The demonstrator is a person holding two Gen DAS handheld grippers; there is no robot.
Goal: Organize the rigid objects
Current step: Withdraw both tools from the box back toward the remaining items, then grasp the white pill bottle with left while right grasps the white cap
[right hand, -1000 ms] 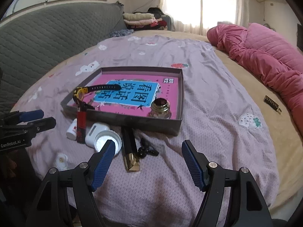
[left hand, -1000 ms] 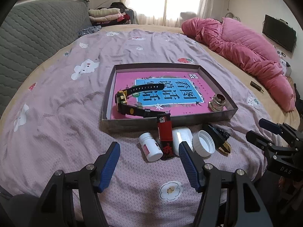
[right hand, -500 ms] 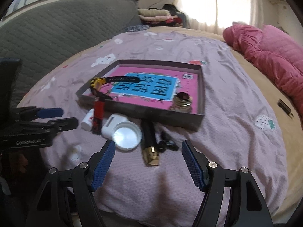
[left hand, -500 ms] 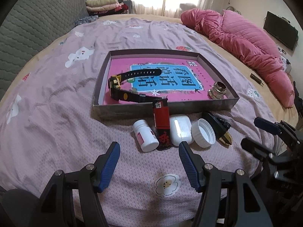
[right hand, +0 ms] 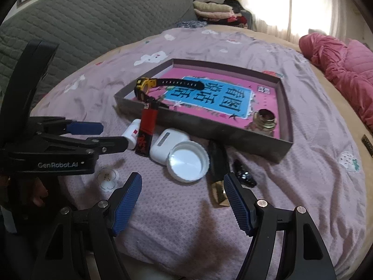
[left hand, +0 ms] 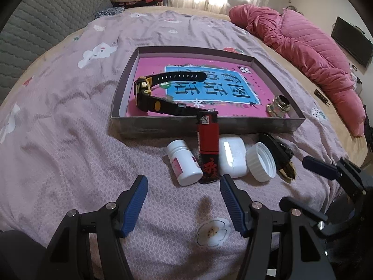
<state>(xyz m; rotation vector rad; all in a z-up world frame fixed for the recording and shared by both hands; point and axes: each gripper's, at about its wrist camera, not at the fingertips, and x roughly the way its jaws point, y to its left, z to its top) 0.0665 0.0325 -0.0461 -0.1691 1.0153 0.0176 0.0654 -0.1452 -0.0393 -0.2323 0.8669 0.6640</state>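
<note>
Left gripper (left hand: pixel 184 192), fingers wide and empty, points at the white bottle (left hand: pixel 185 162) and red lighter (left hand: pixel 208 148) just ahead, both lying lengthwise toward the tray (left hand: pixel 205 128) near the bed's (left hand: pixel 70 128) edge. Right gripper (right hand: pixel 183 190), also wide and empty, faces the cap (right hand: pixel 188 161).

Bare bedsheet (left hand: pixel 70 154) between and just ahead of the left gripper (left hand: pixel 184 186), white bottle (left hand: pixel 185 163), red lighter (left hand: pixel 208 147), white case (left hand: pixel 233 155) and cap (left hand: pixel 262 162) crowded beyond, box wall (left hand: pixel 163 126) barring further reach, open sheet leftward.
</note>
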